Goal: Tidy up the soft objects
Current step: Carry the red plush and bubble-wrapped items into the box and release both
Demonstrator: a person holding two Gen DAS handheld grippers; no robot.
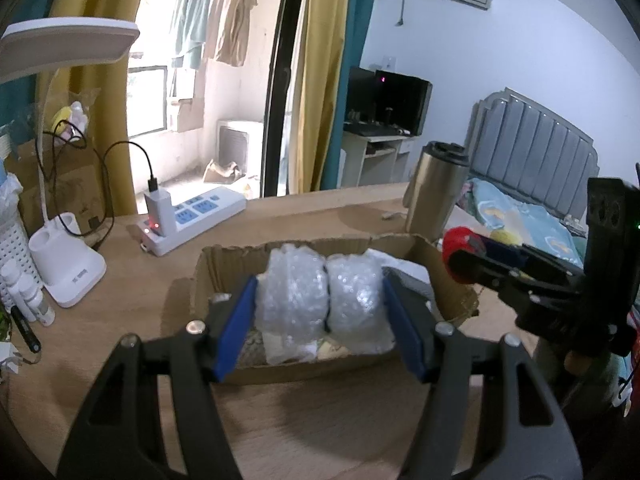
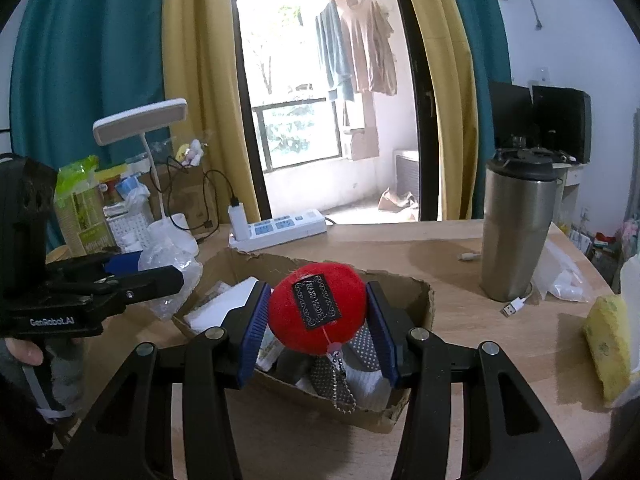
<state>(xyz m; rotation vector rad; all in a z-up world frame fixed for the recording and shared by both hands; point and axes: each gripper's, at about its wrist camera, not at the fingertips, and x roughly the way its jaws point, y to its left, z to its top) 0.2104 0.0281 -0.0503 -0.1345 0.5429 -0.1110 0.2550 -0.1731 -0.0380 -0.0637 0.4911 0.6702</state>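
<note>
My left gripper (image 1: 320, 300) is shut on a folded bubble wrap bundle (image 1: 320, 292) and holds it over the open cardboard box (image 1: 280, 250). My right gripper (image 2: 316, 312) is shut on a red plush ball (image 2: 316, 308) with a black label and a bead chain, held above the same box (image 2: 424, 292). The box holds white foam, a dotted cloth (image 2: 362, 350) and other soft pieces. The right gripper with the red ball (image 1: 460, 248) shows at the right of the left wrist view. The left gripper with the bubble wrap (image 2: 168, 268) shows at the left of the right wrist view.
A steel tumbler (image 2: 516, 232) stands right of the box, with a USB cable (image 2: 514, 306) beside it. A yellow sponge (image 2: 608, 348) lies at the right edge. A power strip (image 2: 280, 228), a desk lamp (image 1: 68, 264) and bottles (image 1: 28, 292) stand at the back left.
</note>
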